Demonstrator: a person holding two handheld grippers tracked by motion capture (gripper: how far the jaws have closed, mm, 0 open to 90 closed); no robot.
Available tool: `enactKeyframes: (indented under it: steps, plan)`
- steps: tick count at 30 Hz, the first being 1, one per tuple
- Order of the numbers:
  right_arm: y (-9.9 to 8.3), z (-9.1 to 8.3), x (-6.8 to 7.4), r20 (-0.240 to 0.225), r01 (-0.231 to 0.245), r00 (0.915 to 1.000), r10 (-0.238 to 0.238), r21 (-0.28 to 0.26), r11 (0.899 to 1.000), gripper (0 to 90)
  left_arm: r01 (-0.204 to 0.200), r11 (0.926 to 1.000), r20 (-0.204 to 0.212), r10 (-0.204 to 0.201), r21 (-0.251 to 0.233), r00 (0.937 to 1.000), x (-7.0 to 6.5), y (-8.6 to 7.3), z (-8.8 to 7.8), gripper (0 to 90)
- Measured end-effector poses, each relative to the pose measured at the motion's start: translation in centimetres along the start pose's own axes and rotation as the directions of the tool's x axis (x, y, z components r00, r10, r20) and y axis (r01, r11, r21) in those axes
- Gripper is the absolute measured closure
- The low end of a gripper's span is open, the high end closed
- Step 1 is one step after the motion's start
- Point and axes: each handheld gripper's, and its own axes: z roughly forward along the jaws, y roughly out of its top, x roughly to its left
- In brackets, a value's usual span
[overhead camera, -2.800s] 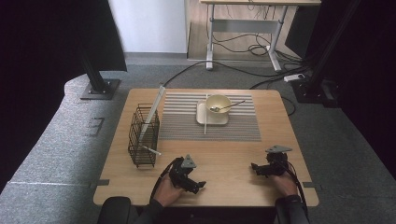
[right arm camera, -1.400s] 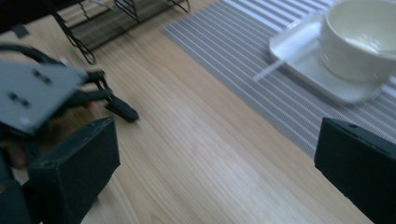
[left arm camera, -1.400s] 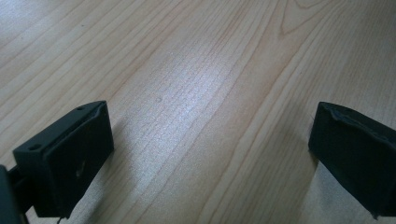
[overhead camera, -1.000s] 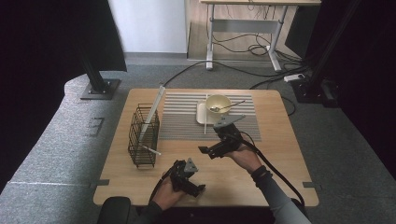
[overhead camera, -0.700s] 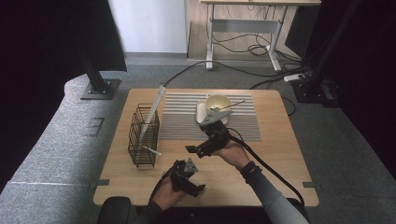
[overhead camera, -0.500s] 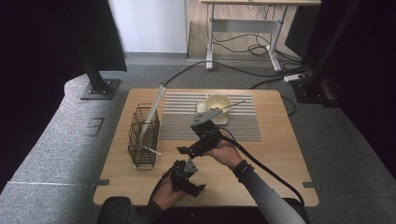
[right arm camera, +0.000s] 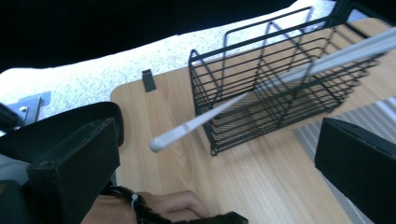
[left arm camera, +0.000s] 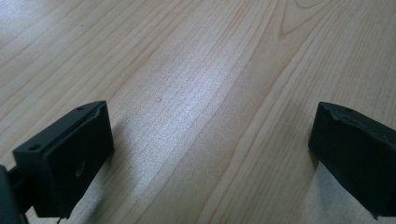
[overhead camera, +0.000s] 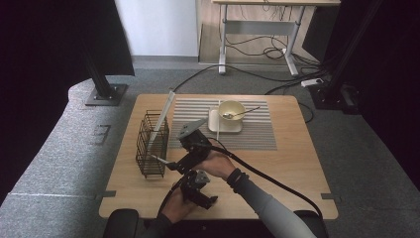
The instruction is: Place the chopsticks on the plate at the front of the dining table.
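A black wire basket (overhead camera: 151, 144) stands at the table's left and holds a long white flat piece (overhead camera: 165, 112) leaning upright. A thin white stick (overhead camera: 159, 159) pokes out of the basket's near side. My right gripper (overhead camera: 176, 164) is open just right of that stick's free end. In the right gripper view the stick (right arm camera: 210, 119) ends between and ahead of the wide-apart jaws of the right gripper (right arm camera: 215, 186), in front of the basket (right arm camera: 275, 79). My left gripper (overhead camera: 207, 197) rests near the front edge, and the left gripper (left arm camera: 210, 158) is open over bare wood.
A cream bowl (overhead camera: 232, 110) with a spoon (overhead camera: 243, 112) sits on a white square plate (overhead camera: 218, 127) on a striped placemat (overhead camera: 257, 136) at the back. Another white stick (overhead camera: 218, 115) lies beside the plate. The other hand (right arm camera: 173, 205) lies below the right gripper.
My right gripper has swept from the table's front right, past the plate, leftward to the stick at the basket. The left gripper has stayed put.
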Motion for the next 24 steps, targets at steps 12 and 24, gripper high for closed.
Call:
enactKeyframes:
  steps: [12,24]
  plan:
    - [0.3,1.3,-1.3,0.111,0.001,0.9938,-0.005,0.038,0.999,6.1,0.000,1.0000,-0.003,0.000,-0.001,1.0000,0.0,0.0,0.0,0.0]
    - [0.0,2.3,-4.4,0.191,-0.031,0.9813,0.027,0.018,0.999,16.8,-0.001,1.0000,-0.001,0.001,0.002,1.0000,0.0,0.0,0.0,0.0]
